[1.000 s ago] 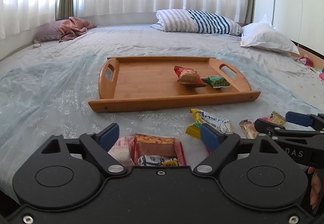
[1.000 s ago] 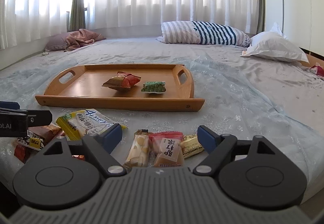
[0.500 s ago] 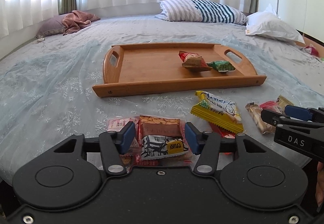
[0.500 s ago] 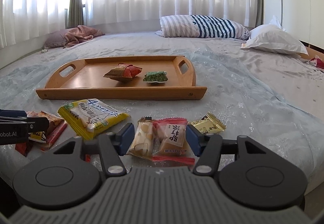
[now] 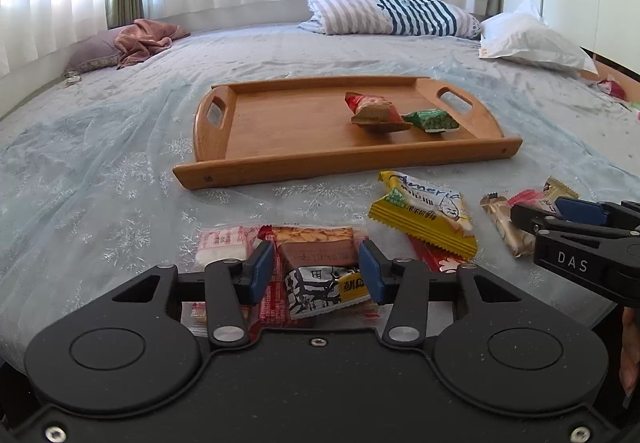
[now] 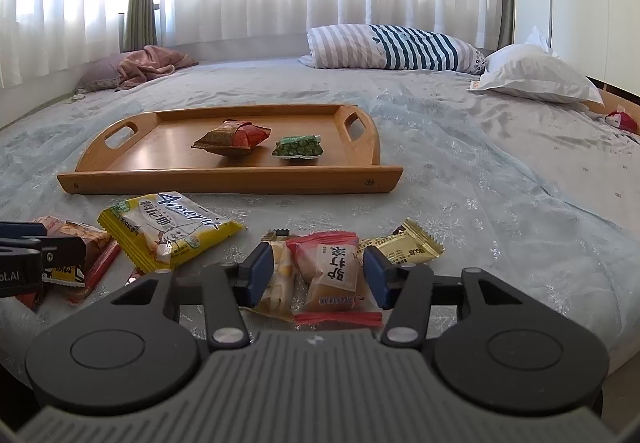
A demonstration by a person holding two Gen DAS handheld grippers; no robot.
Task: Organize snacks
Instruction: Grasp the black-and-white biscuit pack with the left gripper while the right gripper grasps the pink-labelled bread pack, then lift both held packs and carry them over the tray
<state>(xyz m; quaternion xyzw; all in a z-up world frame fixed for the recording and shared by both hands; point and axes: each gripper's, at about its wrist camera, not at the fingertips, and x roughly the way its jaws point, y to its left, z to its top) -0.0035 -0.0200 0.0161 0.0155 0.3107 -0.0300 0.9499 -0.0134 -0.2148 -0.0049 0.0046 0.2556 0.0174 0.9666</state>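
Pick step: both jaws have just been closing, left gripper (image 5: pixel 317 271) bracketing the red cracker packet (image 5: pixel 316 247), right gripper (image 6: pixel 318 275) bracketing 2 pastry packets (image 6: pixel 316 275), pad contact unclear, all on the bed short of the wooden tray (image 5: pixel 304 167); next, confirm grip, lift, carry to tray.

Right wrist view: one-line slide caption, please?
Right gripper closing around two wrapped snacks on the bed, wooden tray beyond.

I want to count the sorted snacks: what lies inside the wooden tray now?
Inside the wooden tray lie two packets: a red-brown packet and a green packet. Nothing else shows; beneath them is hidden.
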